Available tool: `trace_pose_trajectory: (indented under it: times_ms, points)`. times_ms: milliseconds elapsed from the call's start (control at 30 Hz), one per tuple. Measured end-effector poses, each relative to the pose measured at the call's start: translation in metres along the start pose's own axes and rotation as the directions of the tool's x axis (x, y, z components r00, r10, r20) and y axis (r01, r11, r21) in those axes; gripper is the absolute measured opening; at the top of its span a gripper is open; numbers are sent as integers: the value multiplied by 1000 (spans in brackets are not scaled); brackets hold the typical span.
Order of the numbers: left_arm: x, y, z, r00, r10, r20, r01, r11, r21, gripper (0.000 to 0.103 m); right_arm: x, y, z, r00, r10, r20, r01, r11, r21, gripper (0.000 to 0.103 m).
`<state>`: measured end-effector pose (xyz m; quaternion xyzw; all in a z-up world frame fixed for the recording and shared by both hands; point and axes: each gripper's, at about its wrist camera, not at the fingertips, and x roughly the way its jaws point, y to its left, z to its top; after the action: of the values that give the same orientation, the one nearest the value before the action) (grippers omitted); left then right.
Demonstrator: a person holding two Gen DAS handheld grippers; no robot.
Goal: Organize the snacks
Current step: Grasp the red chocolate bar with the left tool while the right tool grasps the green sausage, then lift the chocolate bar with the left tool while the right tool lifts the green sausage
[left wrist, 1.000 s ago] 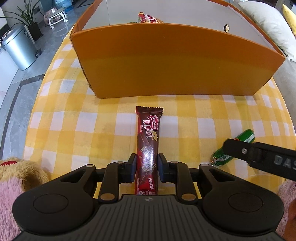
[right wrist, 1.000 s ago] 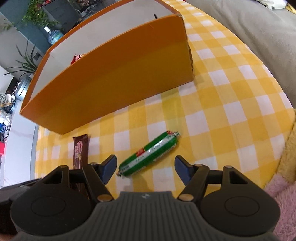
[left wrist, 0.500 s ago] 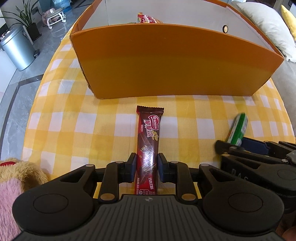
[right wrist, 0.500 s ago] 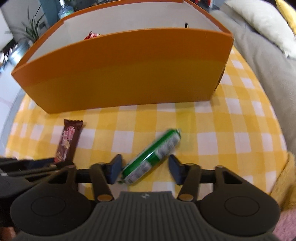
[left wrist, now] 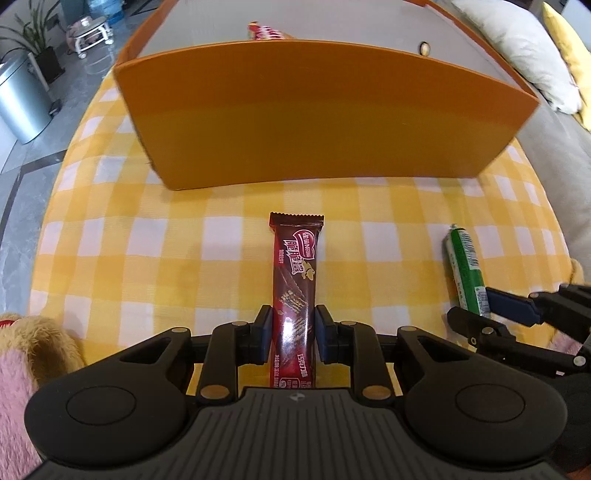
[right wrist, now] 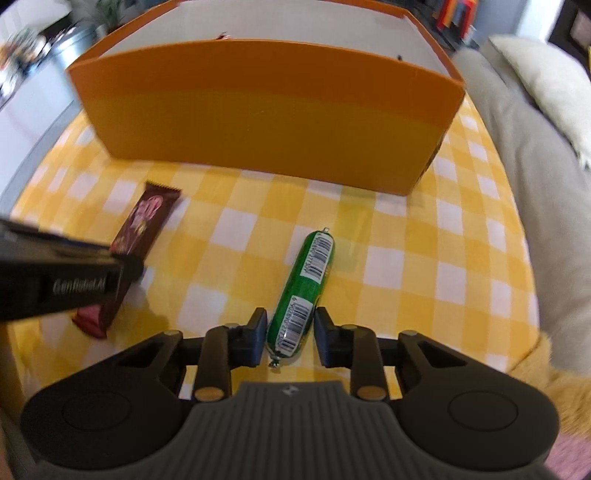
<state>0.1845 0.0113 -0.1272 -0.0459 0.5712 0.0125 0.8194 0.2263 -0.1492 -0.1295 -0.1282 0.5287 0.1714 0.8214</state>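
Note:
My left gripper (left wrist: 290, 334) is shut on a dark red chocolate wafer bar (left wrist: 293, 280) that points toward the orange box (left wrist: 317, 114). My right gripper (right wrist: 290, 336) has closed around the near end of a green sausage stick (right wrist: 306, 284); the pads sit against its sides. The sausage also shows in the left wrist view (left wrist: 465, 273), and the wafer bar in the right wrist view (right wrist: 142, 236). A red snack packet (left wrist: 264, 31) lies inside the box.
A yellow and white checked cloth (left wrist: 155, 258) covers the table. A plush toy (left wrist: 22, 354) lies at the near left. A grey sofa with a cream cushion (left wrist: 517, 51) is to the right, a metal bin (left wrist: 18, 103) to the far left.
My right gripper swung round to line up with the sausage and its jaws closed from wide open onto it. The left gripper keeps its hold on the wafer bar.

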Motion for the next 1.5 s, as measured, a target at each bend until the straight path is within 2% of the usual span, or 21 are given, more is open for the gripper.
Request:
trace_pose_trajectory:
  times_ms: [133,200,367,700,800,900,1100,1200,1267,1333,1400,1467,1500]
  points:
    - [2,-2,0,1000,-8,-6,8,1000,4,26,-6,6,-8,998,-60,15,62,990,-124,23]
    - [2,0,0,1000,-11,-5,11,1000,-5,27,-4,6,-11,997,-69,16,71,987,-146,23]
    - [1,2,-2,1000,-7,0,7,1000,-8,31,2,2,-12,1000,-14,9,15,995,-98,23]
    - [0,-8,-4,1000,19,5,-19,1000,23,41,2,5,-16,999,-5,45,6,1000,-9,27]
    - [1,-13,-5,999,39,7,-39,998,44,41,3,3,-16,998,-16,53,16,1000,11,36]
    - [2,-18,-7,998,53,17,-54,997,55,42,4,-2,-16,999,19,49,-21,999,41,35]
    - [3,-19,-8,998,54,27,-56,997,49,43,4,-2,-15,999,21,43,-23,999,49,36]
    - [5,-20,-10,998,53,41,-55,997,49,43,4,-3,-16,999,19,44,-22,998,53,33]
    - [2,-17,-13,999,7,54,-9,999,48,52,4,-3,-16,999,18,43,-20,998,51,28]
    - [2,-18,-17,998,16,59,-21,997,76,52,4,-2,-16,999,15,43,-18,999,50,22]
    - [2,-23,-18,998,43,54,-48,995,92,54,4,-3,-16,999,16,43,-18,998,54,22]
    - [3,-25,-16,997,61,42,-63,996,63,54,4,-3,-16,999,17,43,-19,998,56,22]
    - [3,-27,-15,997,66,43,-69,995,71,50,4,-3,-16,999,17,43,-19,998,55,21]
